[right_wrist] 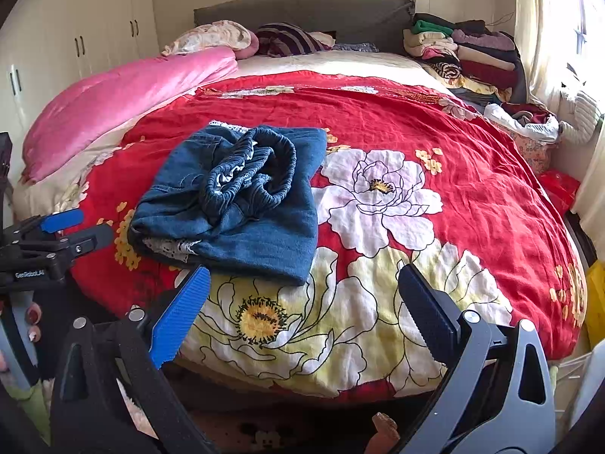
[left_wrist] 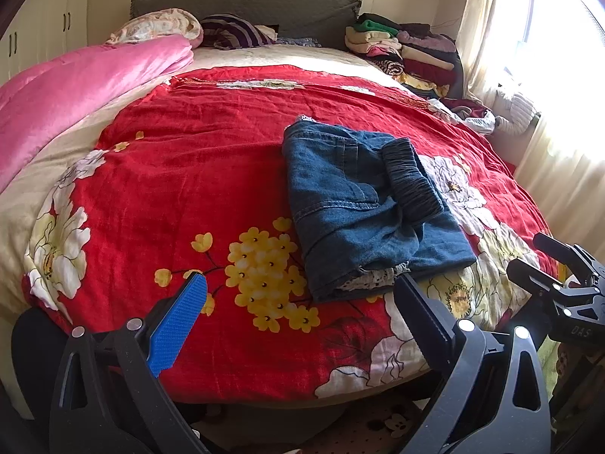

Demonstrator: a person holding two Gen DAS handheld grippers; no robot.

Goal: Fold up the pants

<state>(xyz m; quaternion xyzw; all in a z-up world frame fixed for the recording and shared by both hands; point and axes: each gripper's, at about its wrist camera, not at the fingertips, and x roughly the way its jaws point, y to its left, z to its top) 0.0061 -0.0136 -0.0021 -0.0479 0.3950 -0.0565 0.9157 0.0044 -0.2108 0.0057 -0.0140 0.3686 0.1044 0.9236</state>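
Blue denim pants (left_wrist: 363, 204) lie folded into a compact bundle on the red floral bedspread (left_wrist: 211, 159), with the elastic waistband on top. They also show in the right wrist view (right_wrist: 234, 200). My left gripper (left_wrist: 298, 283) is open and empty, held back from the near edge of the bundle. My right gripper (right_wrist: 302, 276) is open and empty, just right of and below the bundle. Each gripper shows in the other's view: the right one (left_wrist: 529, 257) at the right edge, the left one (right_wrist: 87, 227) at the left edge.
A pink quilt (left_wrist: 83, 87) lies along the bed's left side. Pillows (left_wrist: 159, 24) and a grey headboard (left_wrist: 245, 3) are at the back. A stack of folded clothes (left_wrist: 408, 51) sits at the back right. Curtains (left_wrist: 559, 132) hang right. Wardrobes (right_wrist: 75, 38) stand left.
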